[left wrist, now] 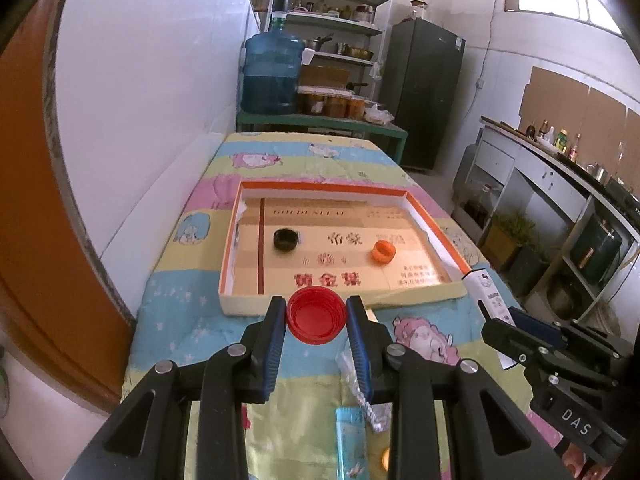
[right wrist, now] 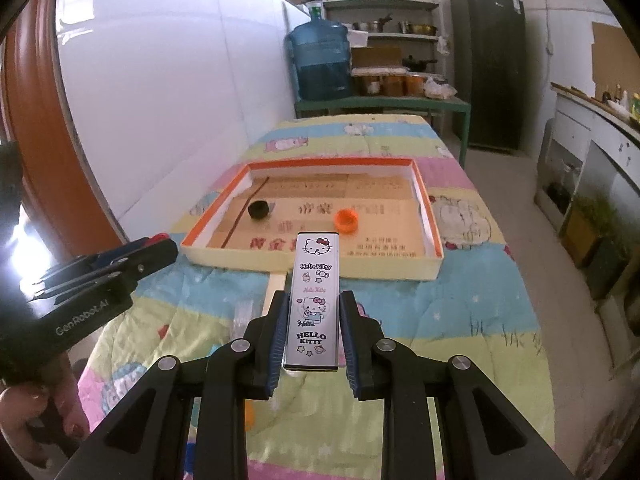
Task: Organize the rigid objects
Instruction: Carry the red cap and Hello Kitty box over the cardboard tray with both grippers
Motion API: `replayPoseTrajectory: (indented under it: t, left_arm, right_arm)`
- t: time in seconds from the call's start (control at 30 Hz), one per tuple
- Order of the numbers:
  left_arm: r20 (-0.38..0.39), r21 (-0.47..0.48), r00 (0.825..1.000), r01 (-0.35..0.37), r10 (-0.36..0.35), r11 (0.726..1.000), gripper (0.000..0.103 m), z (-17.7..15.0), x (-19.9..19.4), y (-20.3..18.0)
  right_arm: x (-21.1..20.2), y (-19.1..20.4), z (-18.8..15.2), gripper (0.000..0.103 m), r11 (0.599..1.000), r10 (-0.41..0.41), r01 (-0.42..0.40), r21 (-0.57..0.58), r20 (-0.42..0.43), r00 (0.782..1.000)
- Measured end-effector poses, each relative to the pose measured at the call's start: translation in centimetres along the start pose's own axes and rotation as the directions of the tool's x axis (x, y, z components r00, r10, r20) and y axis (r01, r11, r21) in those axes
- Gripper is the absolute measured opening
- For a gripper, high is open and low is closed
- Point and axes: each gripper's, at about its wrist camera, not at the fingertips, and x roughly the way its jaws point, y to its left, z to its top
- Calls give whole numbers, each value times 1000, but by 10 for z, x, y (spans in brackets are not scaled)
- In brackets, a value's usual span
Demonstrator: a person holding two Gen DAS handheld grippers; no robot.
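My left gripper (left wrist: 316,310) is shut on a red bottle cap (left wrist: 316,315), held above the quilt just short of the shallow orange-rimmed box (left wrist: 240,208). Inside the box lie a black cap (left wrist: 285,239) and an orange cap (left wrist: 383,252). In the right wrist view my right gripper (right wrist: 314,304) is shut on a white Hello Kitty case (right wrist: 315,300), which sticks forward over the near wall of the box (right wrist: 312,266); the black cap (right wrist: 259,209) and orange cap (right wrist: 346,220) show there too. From the left wrist view the right gripper (left wrist: 516,330) and its case (left wrist: 490,298) appear at the right.
The table wears a cartoon quilt (left wrist: 192,320) and stands against a white wall on the left. A teal packet (left wrist: 352,436) and a clear wrapper (left wrist: 360,384) lie under my left gripper. A water jug (left wrist: 272,76), shelves and a dark fridge (left wrist: 424,96) stand beyond the table.
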Motion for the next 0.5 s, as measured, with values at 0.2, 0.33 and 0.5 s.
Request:
replayPoseTrajectory:
  t: [0.2, 0.33, 0.5]
  left_arm:
    - [2, 4, 1000, 1, -1, 1000, 31, 17, 4, -3]
    - [11, 8, 1000, 3, -3, 1000, 31, 30, 4, -5]
    - [19, 7, 1000, 9, -9, 1000, 31, 45, 5, -6]
  right_arm:
    - [0, -3, 15, 26, 1000, 6, -6, 11, 2, 1000]
    - [-2, -5, 28, 26, 1000, 3, -4, 17, 10, 1000]
    - [-5, -7, 43, 26, 1000, 0, 0, 17, 18, 1000]
